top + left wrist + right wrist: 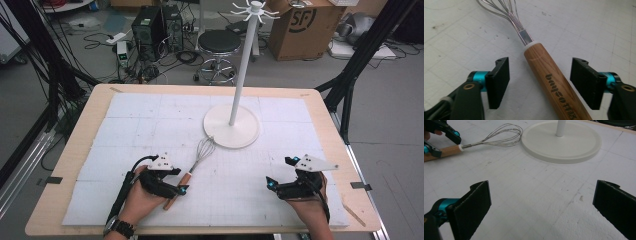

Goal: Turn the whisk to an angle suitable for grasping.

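Broadly, a light wooden table carries a white foam mat ruled in a faint grid, and toward its far side stands a white metal rack with a round flat base and a tall thin pole topped by hooks. Just in front of that base lies a wire whisk with a pale wooden handle, its steel loops close beside the base rim and its handle pointing back toward the person. At the handle sits the left gripper, its jaws half parted with the printed wood lying between them, a gap visible on each side so neither pad presses it. Well apart, on the right side of the mat, the right gripper rests with its jaws spread wide over bare foam.
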Action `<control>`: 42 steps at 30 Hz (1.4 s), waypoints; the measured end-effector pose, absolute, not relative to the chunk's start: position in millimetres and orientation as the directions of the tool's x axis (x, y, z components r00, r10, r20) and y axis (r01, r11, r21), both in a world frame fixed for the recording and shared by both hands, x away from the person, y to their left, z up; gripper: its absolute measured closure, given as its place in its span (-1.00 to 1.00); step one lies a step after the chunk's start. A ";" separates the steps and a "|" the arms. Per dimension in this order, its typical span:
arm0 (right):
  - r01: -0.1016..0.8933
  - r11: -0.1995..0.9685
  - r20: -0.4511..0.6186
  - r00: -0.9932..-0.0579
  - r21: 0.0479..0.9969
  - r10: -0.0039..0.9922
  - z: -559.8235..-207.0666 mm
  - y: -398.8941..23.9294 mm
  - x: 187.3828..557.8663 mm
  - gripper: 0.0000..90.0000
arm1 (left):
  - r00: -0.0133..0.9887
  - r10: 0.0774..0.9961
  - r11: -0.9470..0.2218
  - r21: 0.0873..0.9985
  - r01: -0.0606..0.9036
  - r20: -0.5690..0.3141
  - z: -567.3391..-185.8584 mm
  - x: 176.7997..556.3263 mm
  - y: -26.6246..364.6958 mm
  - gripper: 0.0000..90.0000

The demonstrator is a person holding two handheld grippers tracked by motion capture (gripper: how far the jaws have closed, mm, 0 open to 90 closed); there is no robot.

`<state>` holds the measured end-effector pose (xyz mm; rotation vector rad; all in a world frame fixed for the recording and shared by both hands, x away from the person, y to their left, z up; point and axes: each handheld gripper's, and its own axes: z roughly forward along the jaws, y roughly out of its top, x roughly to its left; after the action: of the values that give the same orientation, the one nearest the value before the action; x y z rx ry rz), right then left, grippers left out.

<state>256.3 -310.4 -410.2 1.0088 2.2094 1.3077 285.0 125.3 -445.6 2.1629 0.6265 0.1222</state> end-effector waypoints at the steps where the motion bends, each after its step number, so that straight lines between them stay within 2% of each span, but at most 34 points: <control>1: 0.393 0.310 0.038 -0.669 0.865 0.743 -410.2 -309.6 256.1 -0.99 | 0.871 0.472 -0.510 0.763 0.397 -0.137 -446.2 284.8 124.7 -0.15; 4: 0.388 0.319 0.029 -0.672 0.865 0.740 -411.4 -308.5 257.8 -0.99 | 0.874 0.467 -0.523 0.756 0.395 -0.134 -446.9 284.3 123.3 -0.08; 7: 0.398 0.318 0.036 -0.669 0.861 0.742 -412.0 -307.7 257.8 -0.99 | 0.884 0.446 -0.526 0.758 0.387 -0.142 -446.9 283.2 122.0 0.08; 13: 0.389 0.323 0.029 -0.675 0.862 0.737 -411.4 -304.4 259.7 -0.99 | 0.890 0.438 -0.544 0.751 0.373 -0.124 -445.2 280.5 119.9 0.11; 30: 0.383 0.331 0.019 -0.677 0.862 0.736 -410.4 -303.5 259.6 -0.99 | 0.924 0.368 -0.583 0.748 0.317 -0.105 -437.6 274.8 116.7 0.46; 38: 0.384 0.321 0.023 -0.672 0.865 0.740 -409.1 -306.1 259.0 -0.99 | 0.923 0.361 -0.576 0.747 0.332 -0.133 -438.2 275.9 117.5 0.46; 42: 0.383 0.326 0.021 -0.675 0.864 0.738 -409.4 -304.9 259.0 -0.99 | 0.925 0.349 -0.571 0.748 0.338 -0.151 -438.1 276.0 117.6 0.33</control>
<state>259.0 -304.9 -409.4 0.9945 2.2201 1.2903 276.0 117.6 -438.1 2.2214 0.4859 0.0169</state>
